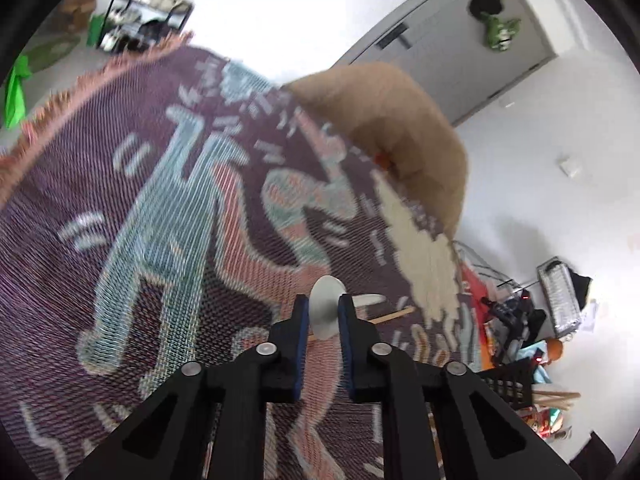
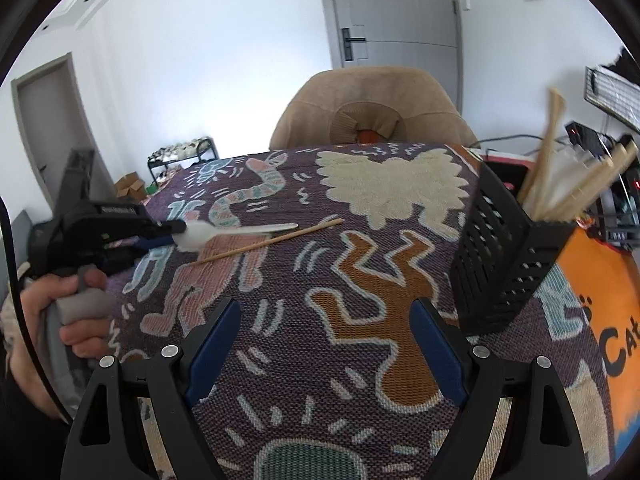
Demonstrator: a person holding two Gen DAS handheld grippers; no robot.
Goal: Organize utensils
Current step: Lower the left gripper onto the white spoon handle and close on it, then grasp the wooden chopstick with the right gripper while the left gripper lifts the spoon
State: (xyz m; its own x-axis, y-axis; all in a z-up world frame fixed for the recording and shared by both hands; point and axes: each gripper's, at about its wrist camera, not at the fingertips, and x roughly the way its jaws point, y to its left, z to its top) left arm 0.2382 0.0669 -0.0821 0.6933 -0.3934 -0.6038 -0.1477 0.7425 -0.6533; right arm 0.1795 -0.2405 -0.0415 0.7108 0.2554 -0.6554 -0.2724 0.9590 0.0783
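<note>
My left gripper [image 1: 323,301] is shut on the bowl of a white plastic spoon [image 1: 326,286]. The right wrist view shows that gripper [image 2: 174,229] at the left, in a person's hand, with the spoon [image 2: 240,232] reaching right, just over the cloth. A thin wooden stick [image 2: 272,240] lies on the cloth beside the spoon and also shows as the stick [image 1: 394,315] past the left fingers. A black perforated utensil holder [image 2: 508,264] with several wooden utensils stands at the right. My right gripper [image 2: 326,308] hangs open over the cloth with nothing between its fingers.
A patterned woven cloth [image 2: 304,368] covers the table. A tan padded chair [image 2: 372,104] stands at the far edge. Cables, electronics and an orange mat [image 2: 600,280] crowd the right side beyond the holder [image 1: 508,384].
</note>
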